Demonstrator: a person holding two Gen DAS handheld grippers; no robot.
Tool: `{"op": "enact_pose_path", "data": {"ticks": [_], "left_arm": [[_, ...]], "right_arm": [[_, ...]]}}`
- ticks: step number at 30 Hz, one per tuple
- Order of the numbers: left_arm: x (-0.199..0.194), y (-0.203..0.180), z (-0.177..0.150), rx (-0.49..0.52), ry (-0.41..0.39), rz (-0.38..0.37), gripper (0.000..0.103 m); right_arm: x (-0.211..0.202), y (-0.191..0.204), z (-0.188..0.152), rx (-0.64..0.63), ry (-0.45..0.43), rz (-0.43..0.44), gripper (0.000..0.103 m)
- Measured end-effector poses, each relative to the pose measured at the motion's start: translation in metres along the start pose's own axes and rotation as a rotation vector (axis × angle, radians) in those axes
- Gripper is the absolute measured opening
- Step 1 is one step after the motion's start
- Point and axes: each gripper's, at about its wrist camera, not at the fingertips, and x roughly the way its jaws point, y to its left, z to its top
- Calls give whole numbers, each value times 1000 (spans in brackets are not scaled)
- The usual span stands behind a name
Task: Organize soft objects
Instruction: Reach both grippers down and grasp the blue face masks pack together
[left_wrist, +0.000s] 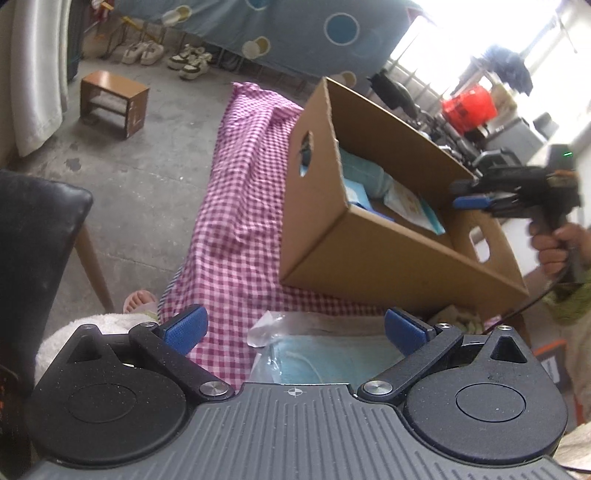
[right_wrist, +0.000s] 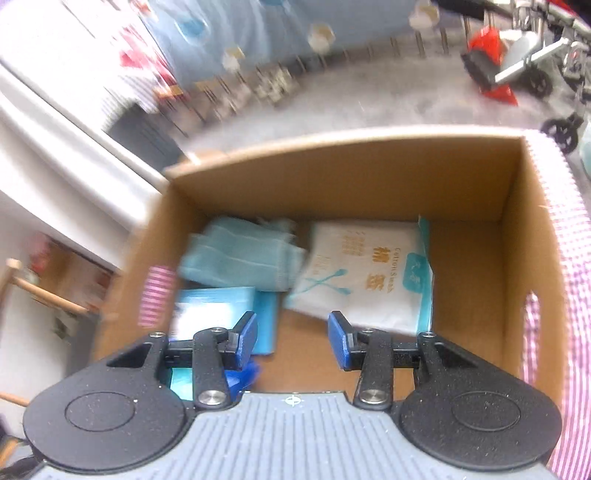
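Soft packets lying loose on the floor of a brown cardboard box (right_wrist: 369, 173): a folded pale-blue cloth bundle (right_wrist: 240, 258), ribbed along its edges; a flat white glossy pouch of cotton swabs (right_wrist: 365, 273) with teal trim and gold lettering, overlapping the bundle's right edge; a blue-and-white flat pack (right_wrist: 218, 314) nearer the front left corner. Box plain corrugated card, straight-walled, oval handle holes cut in its short sides, standing on a pink-and-white checked cloth (left_wrist: 240, 206), rumpled and draped.

Right gripper (right_wrist: 291, 341) angled steeply down over the box's open top, blue ribbed pads (right_wrist: 341, 343) partly spread, nothing between them, bare card floor showing through the gap. Held by a hand (left_wrist: 554, 247) wrapped round its black pistol handle, seen from the left wrist view at the box's far right rim.

Left gripper (left_wrist: 293, 328) tilted down outside the box's near wall, fingers spread wide and gripping nothing. Below the gap, on the checked cloth, a clear crinkly plastic bag holding pale-blue face masks (left_wrist: 317, 358) with thin white ear loops.
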Motion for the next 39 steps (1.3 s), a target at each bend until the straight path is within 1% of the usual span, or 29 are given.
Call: {"op": "enact_pose_path", "data": {"ticks": [2, 3, 5, 7, 9, 11, 13, 16, 18, 21, 24, 27, 29, 33, 35, 39], "left_arm": [[1, -6, -5, 31, 1, 5, 102], [1, -8, -7, 44, 2, 6, 102], [2, -10, -11, 59, 5, 13, 102], [3, -11, -14, 74, 9, 23, 102], [4, -12, -19, 83, 13, 26, 102], [5, -14, -24, 88, 18, 35, 102], [4, -17, -31, 103, 20, 45, 101], [2, -23, -43, 144, 5, 70, 99], [1, -27, -50, 169, -5, 85, 98], [3, -29, -54, 186, -11, 82, 90], [9, -30, -48, 199, -24, 66, 77], [20, -38, -39, 250, -45, 44, 76], [33, -44, -32, 298, -44, 38, 73], [62, -49, -19, 361, -6, 42, 72], [77, -48, -15, 370, 32, 37, 72], [98, -44, -14, 360, 105, 33, 71]], "right_arm": [[-35, 11, -20, -6, -70, 46, 46], [-51, 17, -34, -8, -104, 69, 49], [-80, 27, -59, -11, -152, 108, 51], [-99, 35, -88, -6, -176, 146, 51], [-106, 42, -116, 10, -183, 181, 51], [-106, 46, -142, 29, -178, 207, 51], [-98, 50, -167, 54, -167, 218, 51], [-75, 54, -201, 110, -131, 225, 51], [-58, 54, -222, 162, -93, 228, 51], [-28, 53, -247, 236, -23, 220, 51], [-5, 54, -266, 291, 30, 220, 51], [8, 56, -272, 321, 46, 194, 51], [15, 58, -275, 324, 51, 177, 51], [28, 63, -276, 307, 61, 139, 51], [33, 66, -275, 297, 68, 127, 51], [40, 66, -273, 311, 74, 138, 51]]}}
